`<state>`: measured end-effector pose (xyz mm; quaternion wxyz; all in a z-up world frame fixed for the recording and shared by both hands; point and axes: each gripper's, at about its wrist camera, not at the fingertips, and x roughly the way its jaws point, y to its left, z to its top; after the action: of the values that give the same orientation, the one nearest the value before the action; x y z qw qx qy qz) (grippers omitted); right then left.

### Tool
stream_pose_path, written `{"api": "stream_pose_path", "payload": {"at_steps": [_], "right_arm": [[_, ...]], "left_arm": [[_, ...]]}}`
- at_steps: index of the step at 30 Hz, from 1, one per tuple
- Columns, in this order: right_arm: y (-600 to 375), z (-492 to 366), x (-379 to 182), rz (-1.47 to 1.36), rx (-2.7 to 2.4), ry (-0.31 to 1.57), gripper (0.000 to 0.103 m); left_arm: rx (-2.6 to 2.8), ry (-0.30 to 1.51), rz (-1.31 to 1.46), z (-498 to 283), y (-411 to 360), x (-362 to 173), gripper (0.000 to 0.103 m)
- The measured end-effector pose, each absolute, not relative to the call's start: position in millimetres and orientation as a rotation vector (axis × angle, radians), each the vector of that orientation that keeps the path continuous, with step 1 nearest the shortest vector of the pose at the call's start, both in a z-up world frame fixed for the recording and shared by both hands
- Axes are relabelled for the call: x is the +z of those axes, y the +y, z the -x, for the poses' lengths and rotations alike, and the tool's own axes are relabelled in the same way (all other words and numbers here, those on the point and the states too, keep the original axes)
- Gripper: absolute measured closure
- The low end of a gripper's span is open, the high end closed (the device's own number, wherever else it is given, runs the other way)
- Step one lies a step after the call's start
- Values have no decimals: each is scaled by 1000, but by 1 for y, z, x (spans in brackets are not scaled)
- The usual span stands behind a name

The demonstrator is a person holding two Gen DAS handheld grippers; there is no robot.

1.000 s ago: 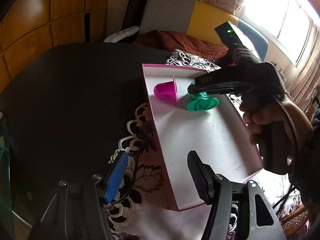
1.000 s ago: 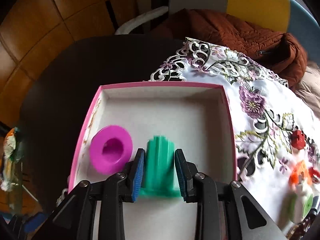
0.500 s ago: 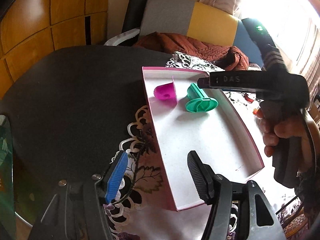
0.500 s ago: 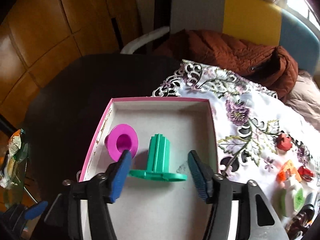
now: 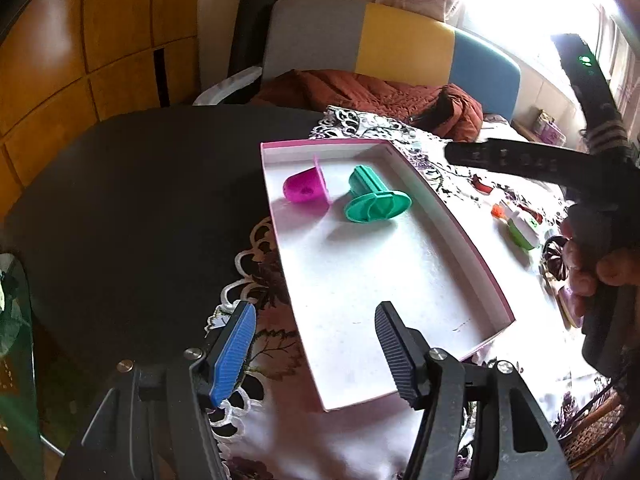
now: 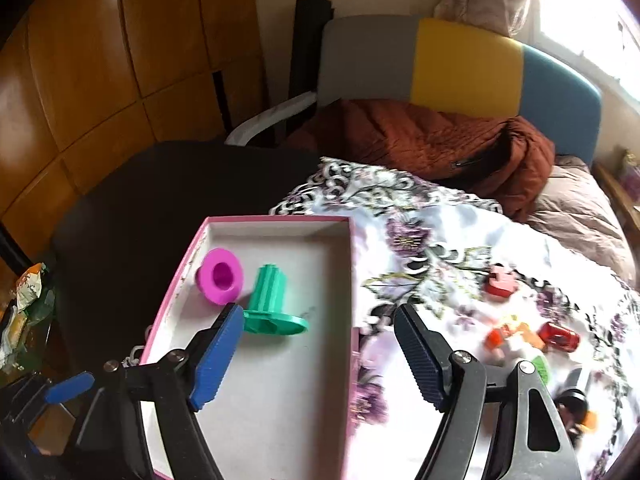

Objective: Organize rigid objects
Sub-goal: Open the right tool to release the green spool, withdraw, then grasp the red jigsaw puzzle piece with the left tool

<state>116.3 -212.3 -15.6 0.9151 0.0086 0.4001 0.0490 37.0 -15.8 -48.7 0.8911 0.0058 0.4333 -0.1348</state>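
A shallow white box with a pink rim (image 5: 400, 280) lies on a flowered cloth. At its far end a magenta cup-shaped piece (image 5: 304, 188) lies on its side next to a green flanged spool (image 5: 376, 204), whose flange faces me. My left gripper (image 5: 314, 320) hangs open over the box's near left corner with nothing in it. In the right wrist view, my right gripper (image 6: 320, 316) is above the box's right rim. Its jaws are opening and nothing is between them. The green spool (image 6: 270, 300) and magenta piece (image 6: 220, 282) lie just beyond its left finger. A hand (image 5: 592, 268) holds that gripper.
Small toys lie on the cloth right of the box: a red block (image 6: 500, 280), a red car (image 6: 560, 336), orange pieces (image 6: 508, 334) and a green-and-white toy (image 5: 524, 228). A bare dark tabletop (image 5: 140, 200) lies to the left. A rust-brown jacket (image 6: 440, 144) lies on the chair behind.
The right gripper let go of the green spool, spread its jaws and drew back up and to the right. The spool stays in the box. The left gripper has hardly moved.
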Motion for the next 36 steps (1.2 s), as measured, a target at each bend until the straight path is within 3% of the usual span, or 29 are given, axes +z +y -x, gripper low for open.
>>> {"api": "stream_pose_path", "payload": {"at_steps": [12, 22, 28, 36], "right_arm": [[-346, -78, 12, -113, -176, 731, 20], [-487, -28, -16, -329, -541, 681, 19], [-528, -5, -29, -519, -614, 653, 17], [-524, -6, -30, -551, -570, 672, 13]], "left_arm": [[-348, 909, 9, -41, -36, -38, 40], [-465, 931, -53, -62, -93, -19, 40], [-528, 948, -127, -97, -153, -8, 40], [-607, 1035, -136, -158, -240, -23, 40]]}}
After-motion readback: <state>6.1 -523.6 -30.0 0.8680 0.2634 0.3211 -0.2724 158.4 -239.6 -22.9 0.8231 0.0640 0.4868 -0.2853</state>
